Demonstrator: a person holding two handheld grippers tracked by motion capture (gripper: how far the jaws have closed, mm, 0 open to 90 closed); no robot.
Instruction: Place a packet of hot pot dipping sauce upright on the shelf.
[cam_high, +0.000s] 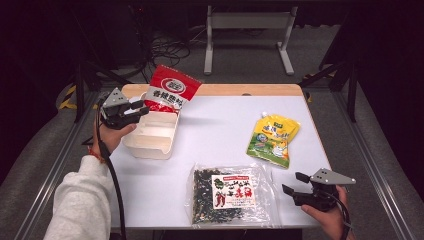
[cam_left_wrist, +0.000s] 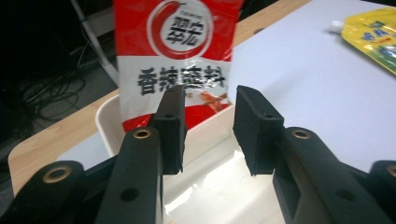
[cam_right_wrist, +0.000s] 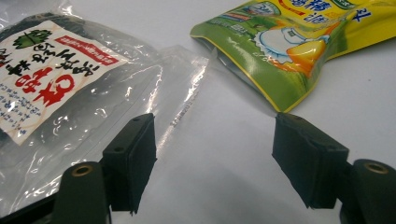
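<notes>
A: How far has the person got with the packing?

B: One item looks done. The red-and-white seasoning packet (cam_high: 170, 93) stands leaning in the far end of the white bin (cam_high: 152, 134), at the far left of the table (cam_high: 220, 127). The left gripper (cam_high: 136, 111) hangs just in front of it, with its jaws parted and nothing between them; in the left gripper view the packet (cam_left_wrist: 175, 56) sits beyond the pads, not touching them. So that packet seems to have been let go.

A: And the rest?

B: Two pouches lie flat on the table. The clear seaweed bag (cam_high: 229, 194) is at the near edge, middle. The yellow-green spout pouch (cam_high: 273, 139) is to the right, farther off, well apart from the bin.

A: What is the right hand doing?

B: The right gripper (cam_high: 295, 183) waits near the near right corner, just beside the seaweed bag, with its jaws wide and empty. In the right gripper view, the bag's clear edge (cam_right_wrist: 140, 93) and the pouch's bottom corner (cam_right_wrist: 280, 70) lie ahead of the pads, neither one gripped.

A: So roughly a third along?

B: That is a fair judgement: one in, two to go, and the seaweed bag looks the likelier next pick.
</notes>
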